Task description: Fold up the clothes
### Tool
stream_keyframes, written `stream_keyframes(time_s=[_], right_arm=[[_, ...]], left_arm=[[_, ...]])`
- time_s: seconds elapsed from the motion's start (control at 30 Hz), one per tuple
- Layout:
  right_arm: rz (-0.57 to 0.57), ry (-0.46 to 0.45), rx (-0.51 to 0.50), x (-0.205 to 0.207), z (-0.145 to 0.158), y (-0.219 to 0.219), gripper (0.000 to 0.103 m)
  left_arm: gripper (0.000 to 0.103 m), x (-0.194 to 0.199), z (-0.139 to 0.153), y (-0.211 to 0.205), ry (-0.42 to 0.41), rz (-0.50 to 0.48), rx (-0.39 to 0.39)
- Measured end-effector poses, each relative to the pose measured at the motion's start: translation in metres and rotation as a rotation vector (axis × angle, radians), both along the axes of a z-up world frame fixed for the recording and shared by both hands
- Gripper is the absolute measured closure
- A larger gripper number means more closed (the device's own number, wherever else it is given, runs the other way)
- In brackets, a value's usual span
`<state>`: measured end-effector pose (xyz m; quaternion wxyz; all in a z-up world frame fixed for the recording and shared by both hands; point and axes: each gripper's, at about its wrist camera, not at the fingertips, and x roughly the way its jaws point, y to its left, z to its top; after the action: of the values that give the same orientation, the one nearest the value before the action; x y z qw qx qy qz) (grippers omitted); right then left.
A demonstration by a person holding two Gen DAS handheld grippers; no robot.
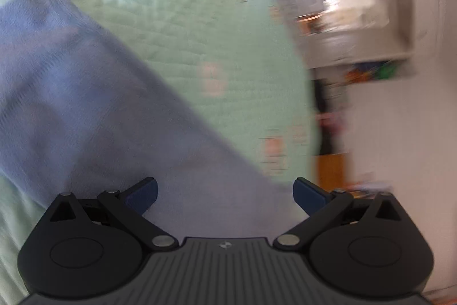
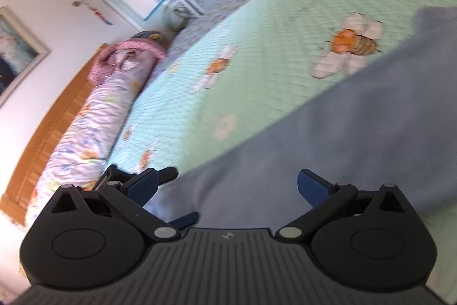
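- Blue cloth lies spread on the green quilt of the bed; it is the one garment in view, and what kind it is I cannot tell.
- Left view: the cloth runs as a broad band from the upper left down to the left gripper, with one straight edge slanting across the quilt. A far corner shows at the top left.
- Right view: the same cloth fills the lower right and passes under the right gripper; its far end sits by a bee-and-flower print.
- Both pairs of jaws stand spread wide, with cloth seen between them but nothing pinched. Both views are blurred.
- Progress, as a judgement: the cloth looks smooth and flat, with no clear crease or doubled layer visible, so either it is laid out ready or an early fold is down; the pictures do not settle which.
- What is left, likely: grasp an edge or corners, bring one part over another, and repeat until compact.
- A rolled floral bundle lies along the wooden headboard, well apart from the cloth.
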<state>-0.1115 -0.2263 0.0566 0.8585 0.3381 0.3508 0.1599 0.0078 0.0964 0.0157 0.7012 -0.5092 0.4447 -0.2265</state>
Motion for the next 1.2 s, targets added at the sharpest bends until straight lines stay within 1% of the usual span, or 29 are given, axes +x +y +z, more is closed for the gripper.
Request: stream_keyframes(time_s=[0.03,0.13,0.17,0.23,0.3,0.37,0.43,0.57,0.67,0.73,0.77,0.8,0.87,0.97,1.07,1.17,1.2], right_arm=[[0.004,0.017,0.025,0.001,-0.003,0.001,0.000],[-0.009,0.079,0.086,0.001,-0.020,0.001,0.000],[-0.016,0.101,0.105,0.000,-0.027,0.001,0.000],[-0.017,0.137,0.124,-0.001,-0.038,0.002,0.000],[-0.010,0.151,0.125,-0.003,-0.041,0.002,0.000],[0.002,0.139,0.134,-0.004,-0.038,0.003,0.000],[0.024,0.118,0.167,0.000,-0.032,0.006,0.000],[0.082,0.093,0.241,0.019,-0.025,0.018,0.000],[0.100,0.123,0.271,0.041,-0.034,0.025,0.000],[0.076,0.175,0.226,0.060,-0.050,0.024,0.001],[0.068,0.194,0.208,0.069,-0.058,0.023,0.004],[0.069,0.183,0.200,0.076,-0.062,0.020,0.010],[0.050,0.170,0.188,0.085,-0.055,0.016,0.014],[0.035,0.165,0.178,0.096,-0.038,0.013,0.013],[0.140,0.131,0.281,0.098,-0.030,0.030,0.011],[0.235,0.197,0.312,0.111,-0.042,0.055,0.011],[0.245,0.223,0.300,0.115,-0.049,0.061,0.011]], left_arm=[[0.000,-0.006,0.011,0.009,-0.054,0.014,-0.060],[0.000,-0.027,0.039,0.040,-0.150,0.084,-0.058],[0.000,-0.034,0.041,0.050,-0.148,0.116,-0.053],[0.000,-0.050,0.036,0.069,-0.112,0.179,-0.056],[0.000,-0.064,0.024,0.082,-0.087,0.222,-0.078],[0.000,-0.077,0.012,0.091,-0.059,0.256,-0.100],[0.000,-0.084,0.003,0.093,-0.040,0.262,-0.130],[0.000,-0.090,0.000,0.098,-0.040,0.288,-0.159],[0.000,-0.088,0.005,0.099,-0.036,0.287,-0.142],[0.000,-0.086,0.008,0.096,-0.027,0.272,-0.107],[0.000,-0.086,0.009,0.093,-0.019,0.263,-0.091],[0.000,-0.086,0.010,0.091,-0.012,0.253,-0.075],[0.000,-0.088,0.007,0.088,0.000,0.240,-0.044],[0.000,-0.089,0.003,0.089,0.020,0.253,-0.031],[0.000,-0.091,-0.003,0.087,0.043,0.273,-0.028],[0.000,-0.091,-0.002,0.082,0.056,0.265,-0.021],[0.000,-0.091,-0.002,0.080,0.057,0.261,-0.020]])
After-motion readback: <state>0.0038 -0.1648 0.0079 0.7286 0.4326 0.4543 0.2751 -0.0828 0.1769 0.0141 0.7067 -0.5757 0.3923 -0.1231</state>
